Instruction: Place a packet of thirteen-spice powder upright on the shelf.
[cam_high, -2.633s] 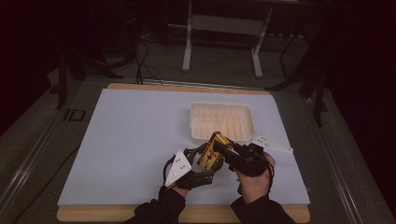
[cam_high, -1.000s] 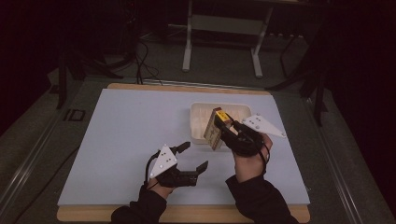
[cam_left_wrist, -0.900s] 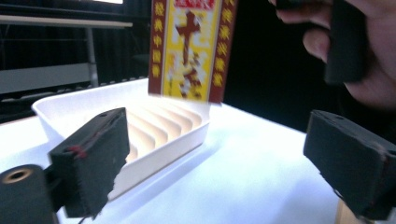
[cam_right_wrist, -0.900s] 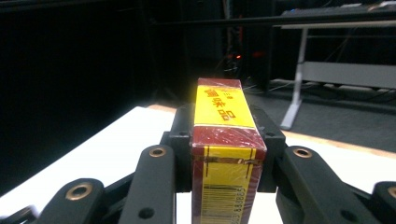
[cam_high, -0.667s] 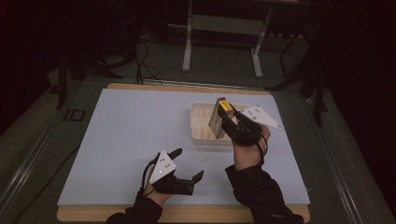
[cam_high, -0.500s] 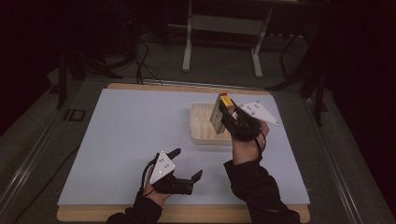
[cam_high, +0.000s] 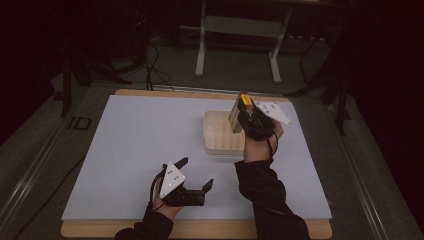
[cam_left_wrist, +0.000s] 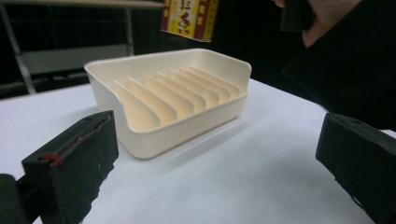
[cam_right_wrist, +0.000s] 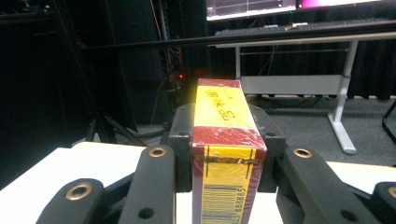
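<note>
1. High view: the yellow-and-red box (cam_high: 238, 111) is clamped in the right gripper (cam_high: 250, 119) above the cream tray (cam_high: 216, 137); the left gripper (cam_high: 196, 175) is seen spread wide, empty.
2. Left gripper view: the box (cam_left_wrist: 189, 18) is seen above the tray (cam_left_wrist: 187, 119).
3. Right gripper view: the box (cam_right_wrist: 223, 154) is pinched between both jaws.

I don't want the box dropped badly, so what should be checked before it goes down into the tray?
1. Right tool shut on the box: ok.
2. Box held above the tray, not touching it: ok.
3. Tray slots free of other things: ok.
4. Left tool open, resting apart from the tray: ok.
5. Box lined up with one slot: cannot tell.
</note>
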